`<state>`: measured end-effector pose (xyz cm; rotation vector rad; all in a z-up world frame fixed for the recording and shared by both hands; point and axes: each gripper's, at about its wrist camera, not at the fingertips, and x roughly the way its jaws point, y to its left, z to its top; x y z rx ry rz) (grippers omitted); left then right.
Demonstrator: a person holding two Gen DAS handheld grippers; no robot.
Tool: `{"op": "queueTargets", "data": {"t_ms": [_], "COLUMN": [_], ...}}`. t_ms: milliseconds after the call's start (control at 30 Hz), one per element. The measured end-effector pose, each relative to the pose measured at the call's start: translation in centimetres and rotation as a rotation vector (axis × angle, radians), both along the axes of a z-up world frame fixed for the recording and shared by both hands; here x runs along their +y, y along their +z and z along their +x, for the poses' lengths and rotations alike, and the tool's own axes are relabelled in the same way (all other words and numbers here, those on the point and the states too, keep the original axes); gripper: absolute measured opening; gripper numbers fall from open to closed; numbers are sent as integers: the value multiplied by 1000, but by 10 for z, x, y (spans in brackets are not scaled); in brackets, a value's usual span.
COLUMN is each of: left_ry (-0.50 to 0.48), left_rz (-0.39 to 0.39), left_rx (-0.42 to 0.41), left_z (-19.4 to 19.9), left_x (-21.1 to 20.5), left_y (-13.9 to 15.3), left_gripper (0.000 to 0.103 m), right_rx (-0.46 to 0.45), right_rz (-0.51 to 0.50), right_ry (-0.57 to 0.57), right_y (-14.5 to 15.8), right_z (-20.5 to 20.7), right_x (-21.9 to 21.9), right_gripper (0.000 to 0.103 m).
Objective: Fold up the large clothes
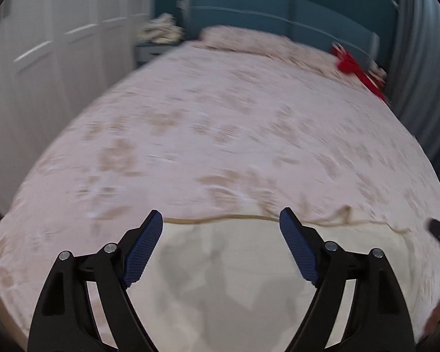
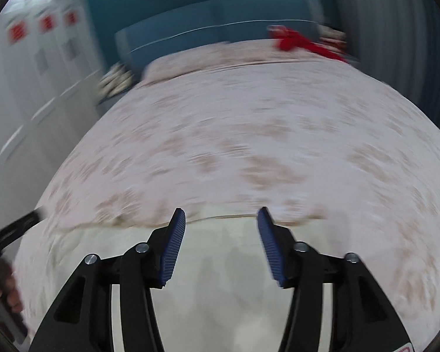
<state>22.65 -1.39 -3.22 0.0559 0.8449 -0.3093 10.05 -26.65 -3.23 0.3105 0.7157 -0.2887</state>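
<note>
A cream garment (image 1: pixel 220 278) lies flat at the near edge of the bed, with a tan hem (image 1: pixel 220 219) along its far side. It also shows in the right wrist view (image 2: pixel 220 278). My left gripper (image 1: pixel 221 220) is open above the garment, jaws wide apart and empty. My right gripper (image 2: pixel 221 217) is open above the same garment and empty. The left gripper's tip (image 2: pixel 17 228) shows at the left edge of the right wrist view. Both views are motion-blurred.
The bed has a pale pink floral cover (image 1: pixel 220 123) and pillows (image 1: pixel 243 39) by a teal headboard (image 1: pixel 278 8). A red item (image 1: pixel 355 67) lies at the far right corner. White wardrobe doors (image 1: pixel 44 58) stand at left, a grey curtain (image 1: pixel 425 73) at right.
</note>
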Motion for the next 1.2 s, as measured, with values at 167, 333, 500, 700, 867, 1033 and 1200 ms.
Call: {"op": "queueTargets", "data": {"t_ms": [167,333,500,700,867,1033,1200], "left_ry": [-47,-48,-49,-51,-35,-19,-9], "left_rz": [69,91,131,181,188,194,188], "left_rx": [71,136,153,122,92,71,58], "left_z": [5,11,12,12,10,12,13], "left_x": [-48,-60,-66,-76,-78,-80,-81], "left_y": [-39,-78,-108,-127,-136,-141,-145], "left_gripper": [71,67,67,67,67,68,69], "right_rx": [120,210,272,291,268,242,226], "right_rz": [46,87,99,89,92,113,114], "right_ry": [170,183,188,181,170,160,155], "right_y": [-39,-76,-109,-134,-144,-151,-155], "right_z": [53,76,89,98,100,101,102], "right_x": [56,70,68,67,65,61,60], "right_gripper": [5,5,3,0,0,0,0]}}
